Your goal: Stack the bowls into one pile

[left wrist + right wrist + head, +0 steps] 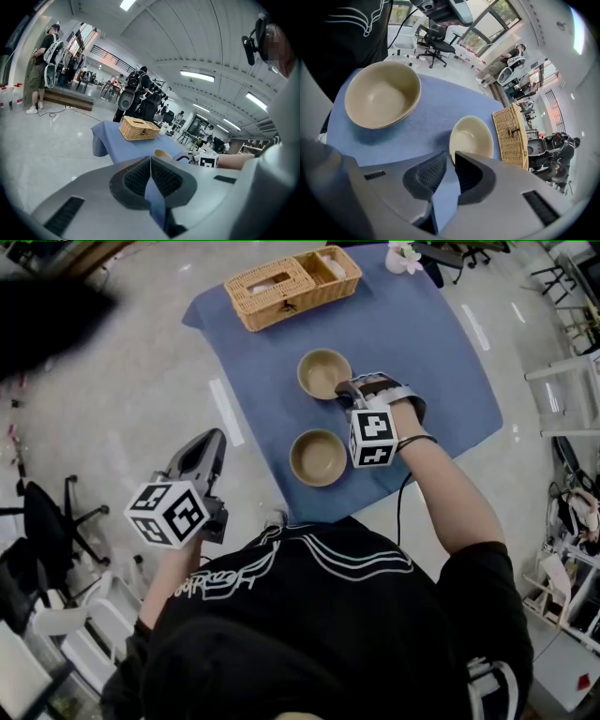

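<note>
Two tan bowls sit on the blue cloth [427, 352]. The far bowl [322, 371] [474, 135] is the smaller; the near bowl [318, 457] [379, 96] lies toward the cloth's front edge. My right gripper [343, 390] [451, 157] points steeply down at the far bowl's right rim, one finger inside and one outside, jaws narrow and shut on that rim. My left gripper [214, 439] [150, 161] hangs over the floor left of the table, shut and empty. In its view the far bowl [161, 153] peeks over the fingers.
A wicker basket [291, 285] [509, 136] [138, 128] stands at the cloth's far edge, with a small white flower pot [405, 257] to its right. An office chair [47, 512] is on the floor at left. People stand far off [44, 65].
</note>
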{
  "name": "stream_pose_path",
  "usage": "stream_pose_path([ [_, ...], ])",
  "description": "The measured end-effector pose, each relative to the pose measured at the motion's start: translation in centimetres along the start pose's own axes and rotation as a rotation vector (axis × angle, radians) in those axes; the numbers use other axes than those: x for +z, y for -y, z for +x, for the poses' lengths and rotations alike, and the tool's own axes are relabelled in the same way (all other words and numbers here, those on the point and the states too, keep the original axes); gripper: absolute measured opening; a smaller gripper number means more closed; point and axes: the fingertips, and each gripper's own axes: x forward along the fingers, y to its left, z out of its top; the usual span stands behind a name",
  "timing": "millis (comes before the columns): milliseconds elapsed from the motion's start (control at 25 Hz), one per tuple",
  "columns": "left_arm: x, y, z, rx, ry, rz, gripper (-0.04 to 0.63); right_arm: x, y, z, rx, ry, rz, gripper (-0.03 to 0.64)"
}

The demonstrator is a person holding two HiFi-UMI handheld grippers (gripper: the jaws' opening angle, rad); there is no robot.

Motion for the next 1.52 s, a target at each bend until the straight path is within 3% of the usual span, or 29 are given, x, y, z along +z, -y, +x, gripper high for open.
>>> stream_pose_path([
  [520,-0.3,-0.8,-0.7,0.005,0.007,-0.005,0.028,0.5,0.5,-0.3,-0.039,-0.035,-0.088,0.040],
  [960,-0.9,-1.0,-2.1,0.001,0.008,-0.010,0.028,0.6,-0.1,-1.9,-0.037,-0.066,-0.075,0.037],
  [1520,-1.7,-0.1,-5.9,-0.079,0.018,0.018,0.028,2.7,-2.1,-6.8,-0.082,-0.122,-0.026,0.037],
])
